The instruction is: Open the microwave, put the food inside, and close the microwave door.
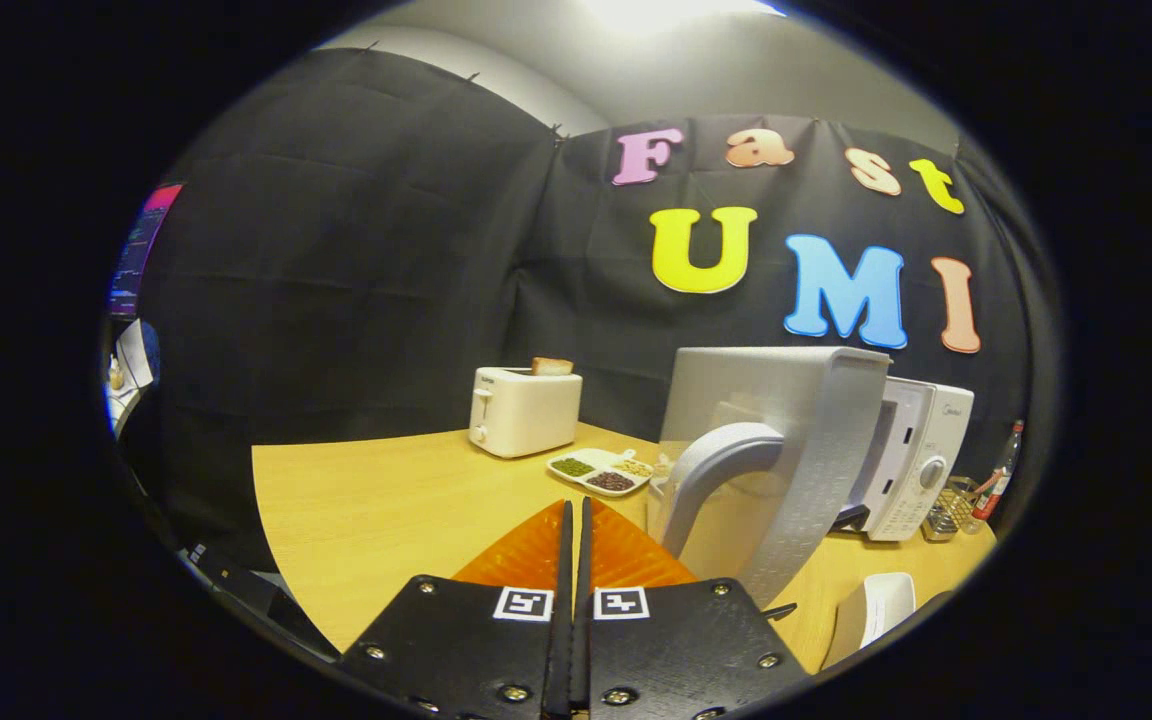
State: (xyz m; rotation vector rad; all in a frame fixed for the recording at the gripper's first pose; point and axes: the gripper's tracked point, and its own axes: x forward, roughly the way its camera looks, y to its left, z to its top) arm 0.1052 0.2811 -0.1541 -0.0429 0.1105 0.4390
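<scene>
Door of white microwave (911,455) already open, grey handle (726,460) facing me. My gripper (573,520) fingers pressed together, holding nothing, above orange ribbed plate (536,555) left of microwave. Next: widen, grasp plate, I judge.

Pretty bright overall, with a ceiling light (666,12) blown out to pure white glare up top and a soft sheen on the tabletop (376,500). Heavy fisheye warp bends the tabletop's edges, and stuff near the rim goes dim and kinda soft.
</scene>
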